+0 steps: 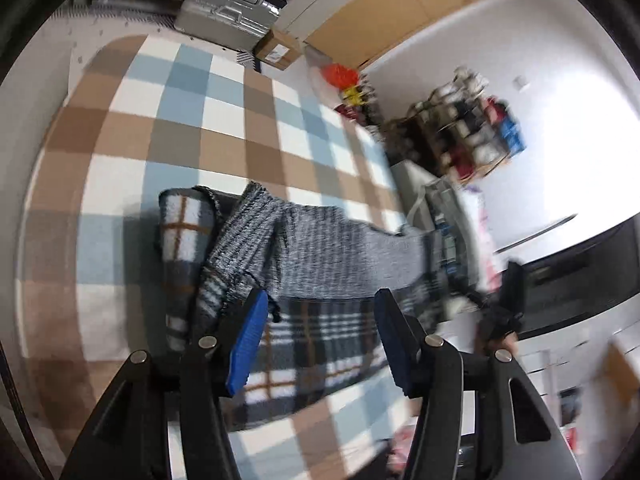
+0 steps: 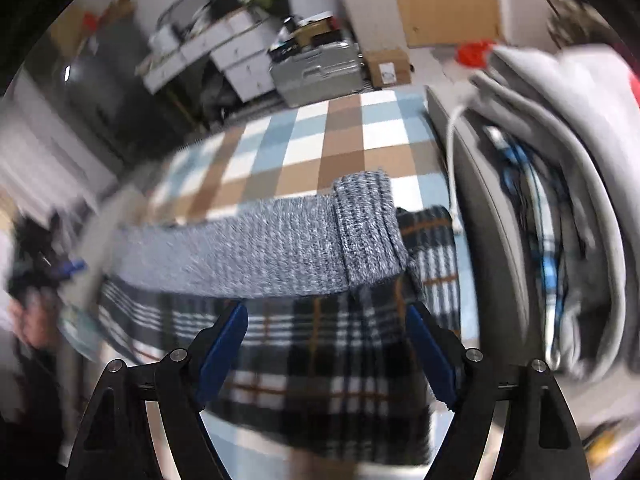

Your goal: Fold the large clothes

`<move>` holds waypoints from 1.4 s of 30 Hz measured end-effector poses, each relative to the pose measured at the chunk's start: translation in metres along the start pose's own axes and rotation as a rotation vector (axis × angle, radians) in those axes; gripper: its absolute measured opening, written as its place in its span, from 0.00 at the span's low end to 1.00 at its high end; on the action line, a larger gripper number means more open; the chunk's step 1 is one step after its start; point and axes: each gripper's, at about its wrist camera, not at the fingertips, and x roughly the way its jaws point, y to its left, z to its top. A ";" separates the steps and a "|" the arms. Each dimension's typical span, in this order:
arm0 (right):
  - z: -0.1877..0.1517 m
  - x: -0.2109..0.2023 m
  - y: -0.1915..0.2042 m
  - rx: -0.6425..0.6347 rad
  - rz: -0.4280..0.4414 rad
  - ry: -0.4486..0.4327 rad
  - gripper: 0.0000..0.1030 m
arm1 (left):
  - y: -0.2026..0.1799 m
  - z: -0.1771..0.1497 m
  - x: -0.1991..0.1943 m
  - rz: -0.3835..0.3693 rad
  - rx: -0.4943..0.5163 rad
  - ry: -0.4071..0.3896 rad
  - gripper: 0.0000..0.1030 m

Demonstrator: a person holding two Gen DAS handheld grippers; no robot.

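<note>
A grey knitted sweater (image 1: 320,256) (image 2: 248,252) lies folded into a long band with one sleeve end laid over it. It rests on a dark plaid garment (image 1: 320,344) (image 2: 320,360), which is spread on a brown, blue and white checked blanket (image 1: 200,128) (image 2: 304,148). My left gripper (image 1: 322,300) hovers above the plaid garment at the sweater's near edge, open, with no cloth between its blue pads. My right gripper (image 2: 326,312) hangs over the same edge from the other side, open wide and holding nothing. Both views are blurred.
A silver suitcase (image 1: 228,16) (image 2: 316,72) and a cardboard box (image 1: 280,50) stand beyond the blanket's far edge. A grey bin stuffed with clothes (image 2: 540,200) sits close beside the blanket. A cluttered shelf (image 1: 460,132) stands against the white wall.
</note>
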 end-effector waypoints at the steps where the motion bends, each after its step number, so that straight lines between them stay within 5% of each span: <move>1: 0.001 0.008 0.000 -0.020 -0.023 0.009 0.79 | 0.002 0.001 0.005 0.029 0.004 -0.003 0.48; 5: 0.010 0.038 -0.005 -0.035 -0.030 0.032 0.79 | 0.021 0.009 0.026 0.105 -0.020 0.034 0.48; 8: 0.016 0.054 -0.005 -0.056 -0.077 0.026 0.77 | 0.033 0.012 0.040 0.087 -0.027 0.059 0.48; 11: 0.017 0.055 -0.005 -0.063 -0.112 -0.003 0.44 | 0.033 0.011 0.051 0.071 0.017 0.088 0.48; 12: 0.017 0.054 -0.005 -0.068 -0.140 -0.008 0.22 | 0.032 0.010 0.055 0.082 0.035 0.096 0.44; 13: 0.017 0.053 -0.006 -0.068 -0.166 -0.018 0.11 | 0.028 0.008 0.055 0.090 0.055 0.103 0.26; 14: 0.015 0.051 -0.011 -0.055 -0.150 -0.026 0.10 | 0.025 0.007 0.057 0.110 0.083 0.116 0.08; 15: 0.015 0.047 -0.014 -0.047 -0.128 -0.035 0.06 | 0.021 0.006 0.057 0.125 0.110 0.116 0.07; 24: 0.009 0.019 -0.017 -0.043 -0.206 -0.149 0.05 | 0.030 0.005 0.047 0.210 0.094 0.041 0.04; 32: 0.004 0.047 -0.050 0.094 -0.189 -0.064 0.08 | 0.056 0.001 0.040 0.205 0.001 -0.018 0.03; 35: 0.005 0.043 -0.052 0.107 -0.159 -0.067 0.21 | 0.044 -0.003 0.030 0.236 0.022 -0.045 0.03; 37: 0.005 0.036 -0.051 0.109 -0.172 -0.069 0.48 | 0.033 -0.004 0.017 0.261 0.040 -0.089 0.03; 41: 0.003 -0.001 -0.032 0.070 -0.240 -0.185 0.57 | 0.007 -0.009 -0.009 0.242 0.100 -0.179 0.03; 42: 0.003 -0.008 -0.024 0.049 -0.234 -0.214 0.67 | 0.000 -0.011 -0.009 0.223 0.120 -0.181 0.03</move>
